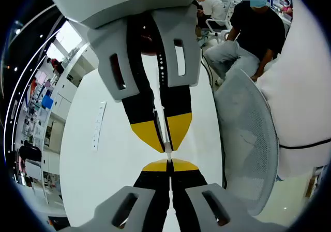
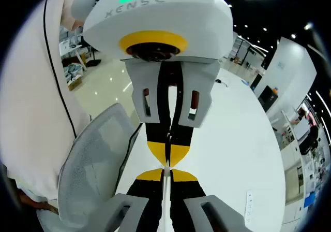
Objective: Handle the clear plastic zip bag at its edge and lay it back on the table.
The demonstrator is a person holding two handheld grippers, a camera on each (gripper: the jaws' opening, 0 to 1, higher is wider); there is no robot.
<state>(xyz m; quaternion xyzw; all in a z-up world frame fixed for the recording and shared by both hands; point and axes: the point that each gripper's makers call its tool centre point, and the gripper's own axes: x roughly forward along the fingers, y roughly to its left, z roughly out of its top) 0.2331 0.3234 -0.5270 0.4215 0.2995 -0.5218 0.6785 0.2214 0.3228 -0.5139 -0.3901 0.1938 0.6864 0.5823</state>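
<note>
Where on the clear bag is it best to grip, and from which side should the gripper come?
Grip the thin edge. The bag shows edge-on above the table as a flat strip, so the jaws should close across its two faces. The left gripper and the right gripper meet it from opposite ends, tip to tip, both shut on it. That hold looks sound.

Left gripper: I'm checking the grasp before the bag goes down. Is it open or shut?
Shut. The left gripper has its yellow-tipped fingers pressed together on a thin clear edge, apparently the zip bag, pinched between both grippers above the white table.
</note>
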